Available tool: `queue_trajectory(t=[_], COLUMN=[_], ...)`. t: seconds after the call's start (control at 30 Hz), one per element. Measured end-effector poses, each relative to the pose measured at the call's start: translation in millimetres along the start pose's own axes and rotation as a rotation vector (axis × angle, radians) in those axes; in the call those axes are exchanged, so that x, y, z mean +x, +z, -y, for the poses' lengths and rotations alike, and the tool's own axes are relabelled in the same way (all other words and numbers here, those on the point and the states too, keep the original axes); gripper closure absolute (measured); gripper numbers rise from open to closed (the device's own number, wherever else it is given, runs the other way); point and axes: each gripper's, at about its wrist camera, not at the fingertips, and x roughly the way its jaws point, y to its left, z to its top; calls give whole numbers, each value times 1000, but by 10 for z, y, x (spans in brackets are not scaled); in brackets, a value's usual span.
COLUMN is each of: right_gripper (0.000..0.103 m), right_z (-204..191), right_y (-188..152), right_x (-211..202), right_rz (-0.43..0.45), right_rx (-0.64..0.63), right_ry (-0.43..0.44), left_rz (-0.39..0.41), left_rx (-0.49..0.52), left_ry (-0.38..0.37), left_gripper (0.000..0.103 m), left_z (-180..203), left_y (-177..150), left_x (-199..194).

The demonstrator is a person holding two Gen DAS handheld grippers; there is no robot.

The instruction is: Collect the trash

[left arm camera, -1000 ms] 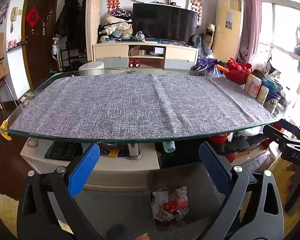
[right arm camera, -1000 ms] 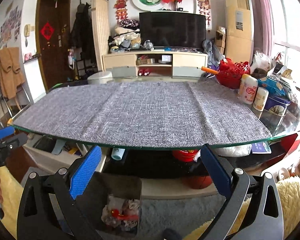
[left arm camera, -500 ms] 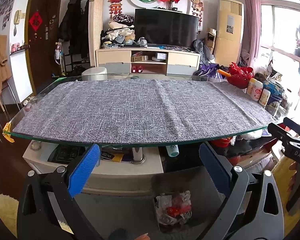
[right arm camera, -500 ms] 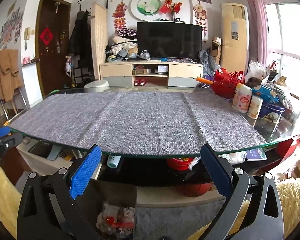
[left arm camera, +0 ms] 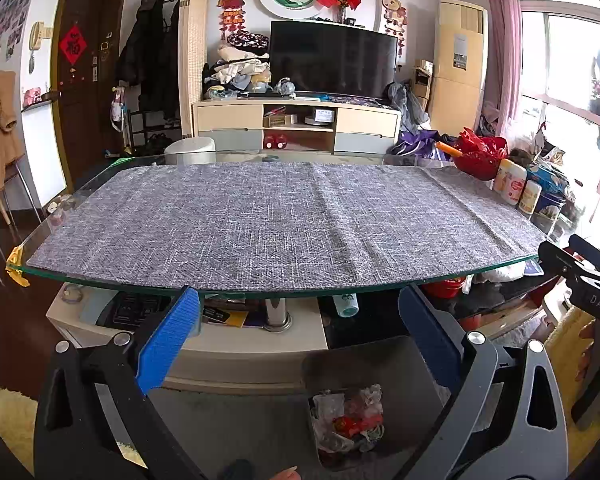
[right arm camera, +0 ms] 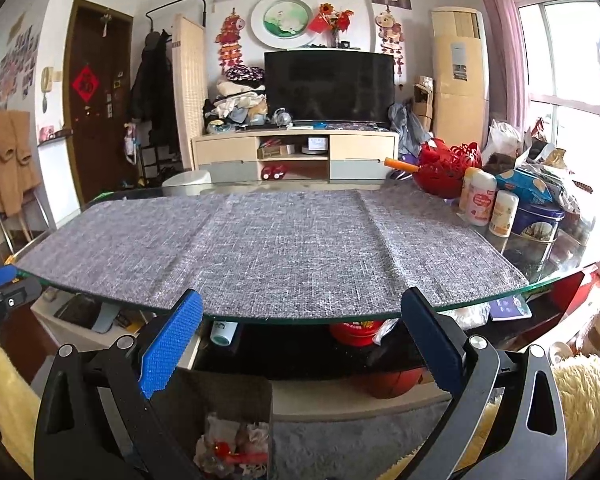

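Left gripper [left arm camera: 296, 312]: I see its blue fingers [left arm camera: 168, 340] spread wide with nothing between them, just short of the worktop's near edge.
Right gripper [right arm camera: 300, 314]: my other tool stands the same way, fingers [right arm camera: 172, 344] wide apart and empty, at the worktop's near edge.
Bin [left arm camera: 376, 364]: dark, on the floor below the worktop's near edge, between the left gripper's fingers in my left view.
Trash [left arm camera: 350, 420]: crumpled white and red wrappers lying inside the bin, under the worktop's front edge.
Worktop [left arm camera: 100, 178]: glass, the landmark straight ahead of both grippers.
Mat [left arm camera: 284, 216]: grey woven cloth covering most of the worktop.
Bottles [right arm camera: 480, 198]: two white ones standing at the worktop's right end, beside a blue tin [right arm camera: 536, 220].
Red basket [right arm camera: 450, 168]: at the worktop's far right corner.
Television [left arm camera: 332, 60]: beyond the worktop, on a low cabinet.
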Motion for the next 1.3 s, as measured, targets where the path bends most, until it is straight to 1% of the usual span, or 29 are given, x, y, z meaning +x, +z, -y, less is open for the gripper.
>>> queue_trajectory(t=[1.3], right_gripper=[3], right_z=[43], right_y=[0], right_x=[5], right_rz=[-5], right_rx=[10], right_ry=[-5], left_rz=[-4], left_rx=[-21], left_ry=[3], left_gripper=[8], left_z=[13], left_y=[0], left_x=[-16])
